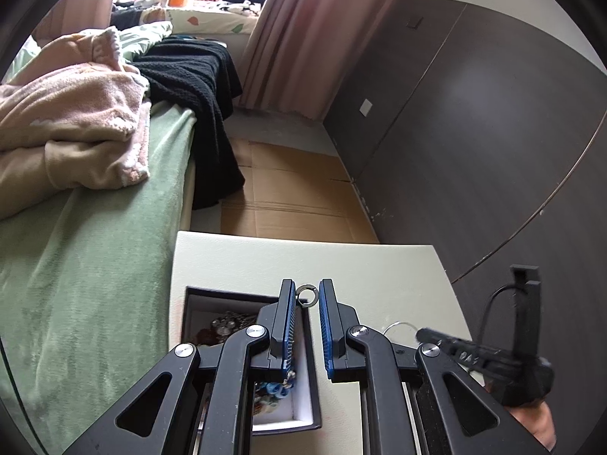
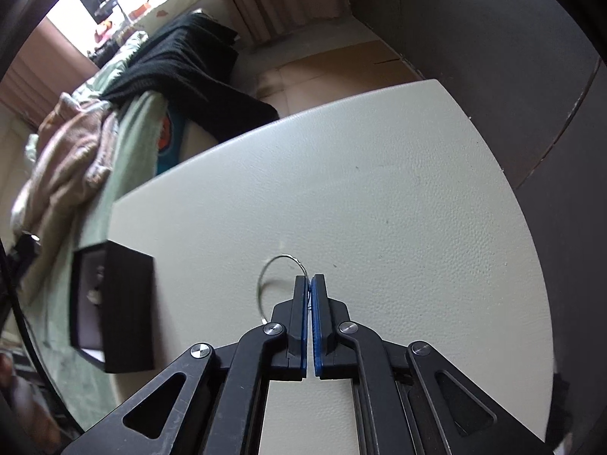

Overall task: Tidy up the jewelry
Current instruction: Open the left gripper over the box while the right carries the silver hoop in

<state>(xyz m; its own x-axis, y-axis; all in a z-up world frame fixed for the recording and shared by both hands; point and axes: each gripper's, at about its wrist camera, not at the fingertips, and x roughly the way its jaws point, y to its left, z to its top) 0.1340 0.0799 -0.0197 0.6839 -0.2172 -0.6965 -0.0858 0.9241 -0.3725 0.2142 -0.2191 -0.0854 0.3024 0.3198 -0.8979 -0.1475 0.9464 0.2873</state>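
Observation:
In the left wrist view my left gripper (image 1: pixel 307 294) holds a small silver ring (image 1: pixel 306 296) between its fingertips, above the right wall of an open black jewelry box (image 1: pixel 313 364) with several pieces inside. In the right wrist view my right gripper (image 2: pixel 310 278) is shut on a thin silver wire hoop (image 2: pixel 265 271) that lies on the cream table (image 2: pixel 379 189). The hoop also shows in the left wrist view (image 1: pixel 396 325), with the right gripper (image 1: pixel 423 333) beside it. The box (image 2: pixel 114 303) sits to the left of my right gripper.
A bed with a green cover (image 1: pixel 95 246), a pink blanket (image 1: pixel 76 113) and a black knit throw (image 1: pixel 197 87) lies left of the table. Cardboard (image 1: pixel 296 197) covers the floor beyond. A dark wall (image 1: pixel 474 132) stands to the right.

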